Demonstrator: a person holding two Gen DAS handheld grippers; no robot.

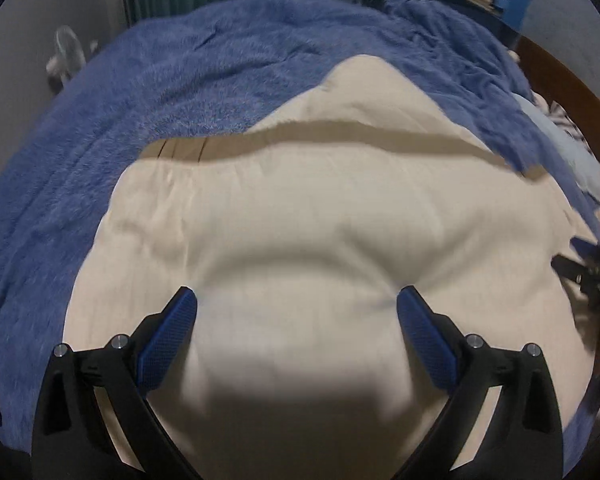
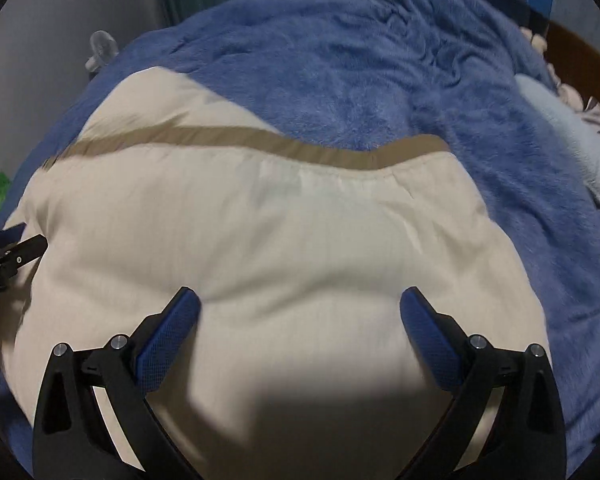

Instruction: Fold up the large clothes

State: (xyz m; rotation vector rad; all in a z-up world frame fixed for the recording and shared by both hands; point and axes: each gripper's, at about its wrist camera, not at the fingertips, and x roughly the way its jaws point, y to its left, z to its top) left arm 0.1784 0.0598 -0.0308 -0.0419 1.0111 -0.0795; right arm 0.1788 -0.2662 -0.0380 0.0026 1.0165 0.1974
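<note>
Hovering over the cream cotton garment (image 1: 300, 216), the left gripper (image 1: 296, 304) and right gripper (image 2: 300, 304) both stand wide apart, holding nothing, probably released so the fold can settle. It lies spread on the fuzzy blue blanket (image 1: 140, 92), softly creased, with 1 tan band (image 2: 228, 138) crossing its far edge.
</note>
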